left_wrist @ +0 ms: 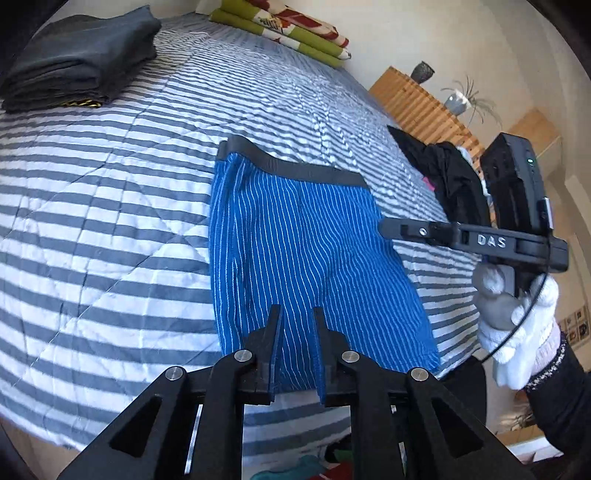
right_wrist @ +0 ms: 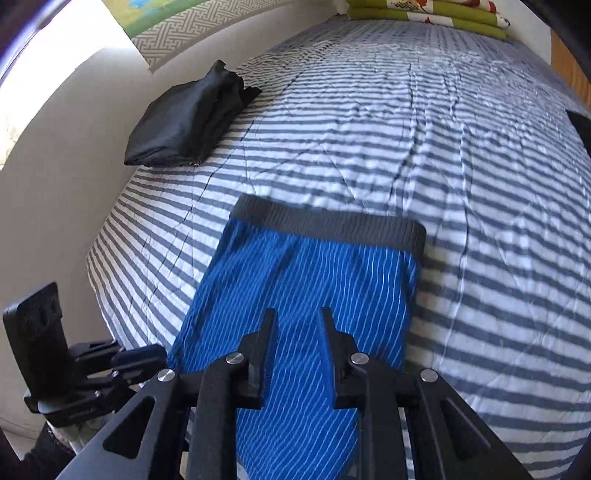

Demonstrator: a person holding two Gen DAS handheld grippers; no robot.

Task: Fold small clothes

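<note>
Blue pinstriped boxer shorts [left_wrist: 306,258] with a dark waistband [left_wrist: 295,166] lie flat on the grey-and-white striped bedspread [left_wrist: 110,206], waistband at the far end. My left gripper [left_wrist: 297,314] hovers over the near hem, its jaws a narrow gap apart with nothing pinched. A white-gloved hand [left_wrist: 517,317] holds my right gripper [left_wrist: 391,226] side-on at the shorts' right edge. In the right wrist view the shorts [right_wrist: 314,288] run under my right gripper [right_wrist: 299,314], which is slightly open and empty. The left gripper [right_wrist: 147,360] sits by the shorts' lower left corner.
A stack of folded dark clothes [left_wrist: 81,59] [right_wrist: 184,122] rests at the far left of the bed. Green and red folded bedding [left_wrist: 288,26] lies at the head. Loose black clothes [left_wrist: 443,173] are piled by a wooden slatted cabinet [left_wrist: 424,107]. A white wall [right_wrist: 55,184] borders the bed.
</note>
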